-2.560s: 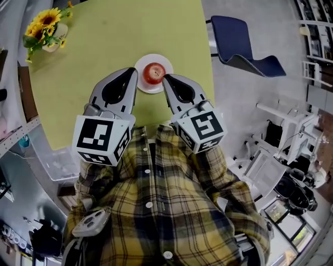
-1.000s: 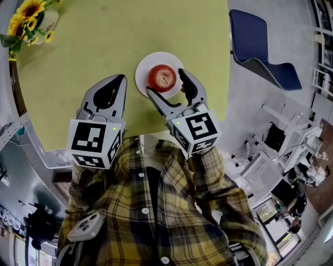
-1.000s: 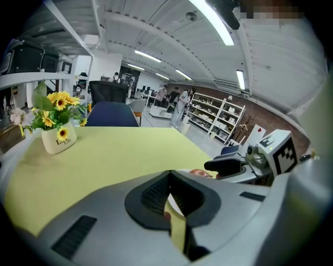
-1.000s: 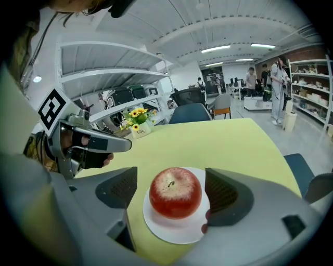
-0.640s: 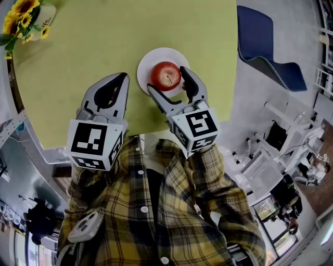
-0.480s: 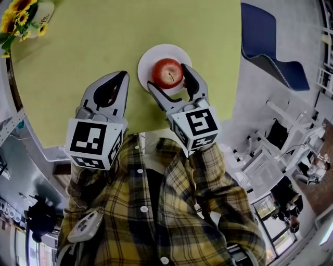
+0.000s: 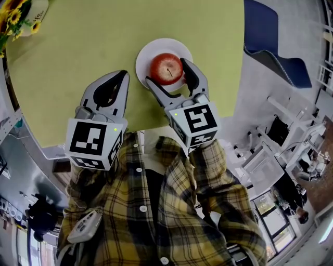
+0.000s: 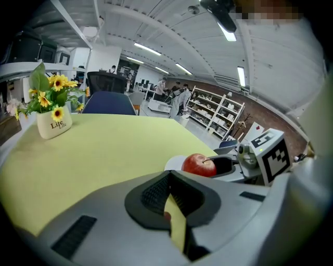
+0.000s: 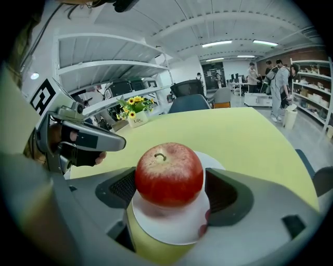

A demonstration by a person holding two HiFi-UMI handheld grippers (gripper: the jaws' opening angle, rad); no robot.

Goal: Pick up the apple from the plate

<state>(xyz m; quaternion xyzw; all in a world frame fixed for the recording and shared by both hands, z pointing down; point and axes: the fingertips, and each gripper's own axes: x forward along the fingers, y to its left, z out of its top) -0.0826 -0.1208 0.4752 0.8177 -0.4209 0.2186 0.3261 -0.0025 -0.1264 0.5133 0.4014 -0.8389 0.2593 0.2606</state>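
Note:
A red apple [image 7: 166, 67] stands stem-up on a small white plate [image 7: 145, 56] near the right edge of the yellow-green table [image 7: 78, 52]. My right gripper [image 7: 167, 74] is open, one jaw on each side of the apple, with a small gap showing on the right side. In the right gripper view the apple [image 9: 169, 174] fills the space between the pads, resting on the plate [image 9: 171, 228]. My left gripper [image 7: 119, 80] hovers to the left of the plate, jaws together and holding nothing. The left gripper view shows the apple [image 8: 200, 165] ahead to the right.
A white pot of sunflowers [image 7: 15, 13] stands at the table's far left corner. A blue chair [image 7: 276, 31] sits off the table's right edge, with white furniture beyond. The person's plaid shirt [image 7: 156, 208] fills the lower view. The table edge runs just right of the plate.
The right gripper has opened and pushed forward so that its jaws now flank the apple. The left gripper has stayed about where it was. The apple still rests on the plate.

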